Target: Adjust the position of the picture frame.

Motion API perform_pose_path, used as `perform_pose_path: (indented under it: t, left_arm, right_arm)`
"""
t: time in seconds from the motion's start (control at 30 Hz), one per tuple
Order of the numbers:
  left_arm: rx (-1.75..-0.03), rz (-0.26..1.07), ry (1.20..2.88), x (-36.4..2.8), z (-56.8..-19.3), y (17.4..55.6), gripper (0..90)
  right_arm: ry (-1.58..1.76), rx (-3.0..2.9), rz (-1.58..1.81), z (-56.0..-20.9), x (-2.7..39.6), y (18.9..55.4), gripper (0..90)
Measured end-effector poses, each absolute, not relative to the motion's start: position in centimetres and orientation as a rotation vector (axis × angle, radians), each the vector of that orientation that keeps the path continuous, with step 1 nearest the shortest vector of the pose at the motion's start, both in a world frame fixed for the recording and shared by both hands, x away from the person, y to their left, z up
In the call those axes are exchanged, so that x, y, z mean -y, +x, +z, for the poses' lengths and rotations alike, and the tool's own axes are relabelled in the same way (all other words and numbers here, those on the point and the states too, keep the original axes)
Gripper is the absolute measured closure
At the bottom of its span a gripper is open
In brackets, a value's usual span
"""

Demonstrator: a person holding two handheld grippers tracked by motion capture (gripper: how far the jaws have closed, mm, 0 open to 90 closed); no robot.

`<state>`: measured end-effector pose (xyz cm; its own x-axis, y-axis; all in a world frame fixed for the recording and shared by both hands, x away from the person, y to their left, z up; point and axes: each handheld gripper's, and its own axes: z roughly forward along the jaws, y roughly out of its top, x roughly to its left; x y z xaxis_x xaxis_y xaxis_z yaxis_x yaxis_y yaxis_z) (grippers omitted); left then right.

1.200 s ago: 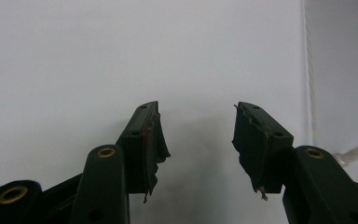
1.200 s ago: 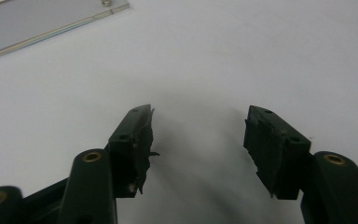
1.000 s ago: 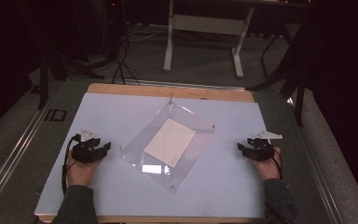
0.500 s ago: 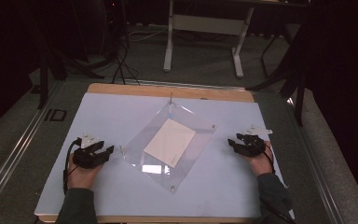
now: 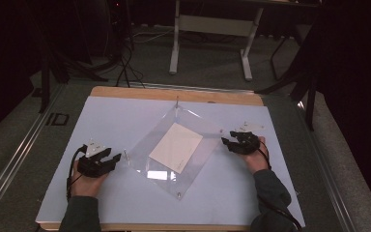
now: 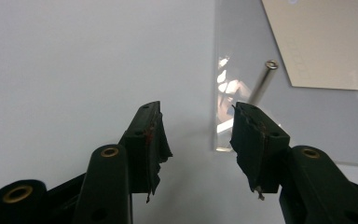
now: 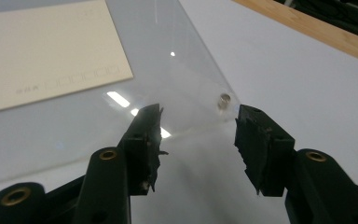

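Left to right across the bench [image 5: 101, 111]. The left tongs [image 5: 110, 159] lay near the left edge, spread with nothing between them, their tips just short of the left corner of the clear acrylic frame [image 5: 145, 145]; in the left gripper view that corner and its metal standoff post [image 6: 264, 82] stood just ahead of the gap between the left tongs [image 6: 198, 133], apart from both pads. The frame lay diamond-wise at the middle of the bench, one corner toward the far edge, with a cream card [image 5: 176, 147] lying within its outline; whether it sat under or between the sheets could not be told. At the frame's right corner the right tongs [image 5: 227, 141] stood spread, having just been closing a little, with nothing pinched; in the right gripper view the corner with its metal fastener [image 7: 224, 100] lay ahead of the right tongs [image 7: 198, 128]. Judged from this, the approach was nearly complete on both sides, and gripping the two opposite corners and lifting or shifting the frame remained undone.
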<state>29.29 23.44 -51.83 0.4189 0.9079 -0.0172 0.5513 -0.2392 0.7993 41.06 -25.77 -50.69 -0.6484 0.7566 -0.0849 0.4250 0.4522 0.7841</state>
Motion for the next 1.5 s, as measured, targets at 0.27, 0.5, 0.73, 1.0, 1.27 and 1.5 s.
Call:
perform_pose_path:
  t: [0.27,0.5,0.73,1.0,1.27,1.5]
  left_arm:
    - [-1.212,0.588,1.938,-23.0,-51.9,29.3,52.5]
    - [-1.174,0.559,1.955,-22.6,-51.9,29.4,54.7]
    - [-1.137,0.54,1.977,-21.8,-52.1,29.6,62.8]
    - [-1.13,0.507,1.948,-21.8,-52.4,30.3,74.8]
    - [-1.089,0.529,1.98,-21.0,-52.2,30.7,83.5]
    - [-1.083,0.522,1.986,-21.1,-52.2,30.7,84.8]
  right_arm:
    - [0.969,-2.289,1.099,-50.7,23.8,42.2,52.1]
    - [0.945,-2.301,1.106,-51.0,22.5,42.9,54.2]
    - [0.929,-2.308,1.13,-50.9,21.1,43.8,55.2]
    - [0.909,-2.32,1.138,-50.4,19.2,45.0,55.2]
    - [0.892,-2.326,1.154,-50.3,17.8,45.9,55.9]
    - [0.897,-2.328,1.178,-50.3,17.1,46.8,56.8]
